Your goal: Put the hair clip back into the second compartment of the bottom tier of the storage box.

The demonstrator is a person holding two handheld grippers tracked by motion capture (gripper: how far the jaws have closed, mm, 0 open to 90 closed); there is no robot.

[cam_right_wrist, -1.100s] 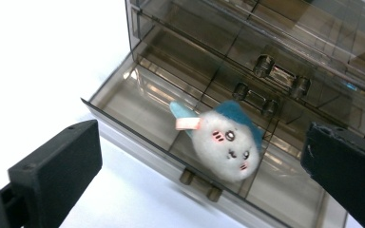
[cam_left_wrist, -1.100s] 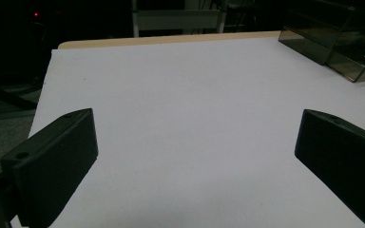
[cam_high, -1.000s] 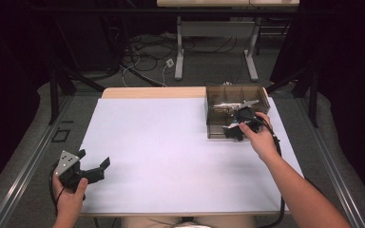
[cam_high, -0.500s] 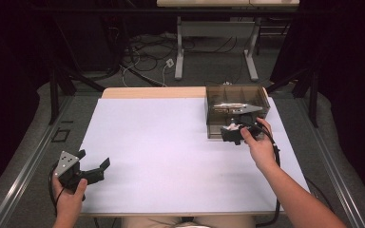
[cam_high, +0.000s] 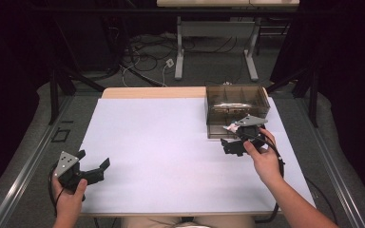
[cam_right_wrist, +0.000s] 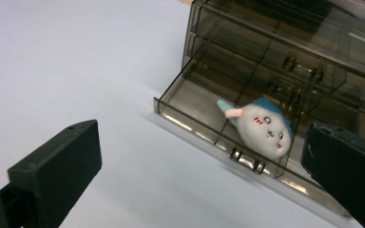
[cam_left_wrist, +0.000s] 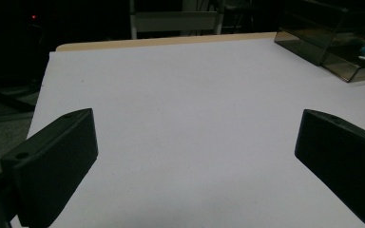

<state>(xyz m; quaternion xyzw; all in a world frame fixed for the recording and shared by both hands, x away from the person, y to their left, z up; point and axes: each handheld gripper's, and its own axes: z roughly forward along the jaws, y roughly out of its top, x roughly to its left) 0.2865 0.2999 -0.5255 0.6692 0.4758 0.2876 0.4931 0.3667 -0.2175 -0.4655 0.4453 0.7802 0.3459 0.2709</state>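
Landmark: I took the smoky transparent plastic drawer cabinet as reference; it stood at the far right of the white table top.
Drawer: its lowest drawer stood pulled out toward me.
Toy: a small round white plush figure with blue back and pink ear lay inside that drawer, near its front wall and metal knob.
Handling: I judged the toy light, soft and squashy, not fragile; best pinched across its round body from above.
Right gripper: held just before the drawer, jaws spread wide, empty.
Left gripper: well apart from the cabinet, jaws wide, empty.
Obstacles: drawer walls and the drawers above limited my approach; the cabinet might slide.
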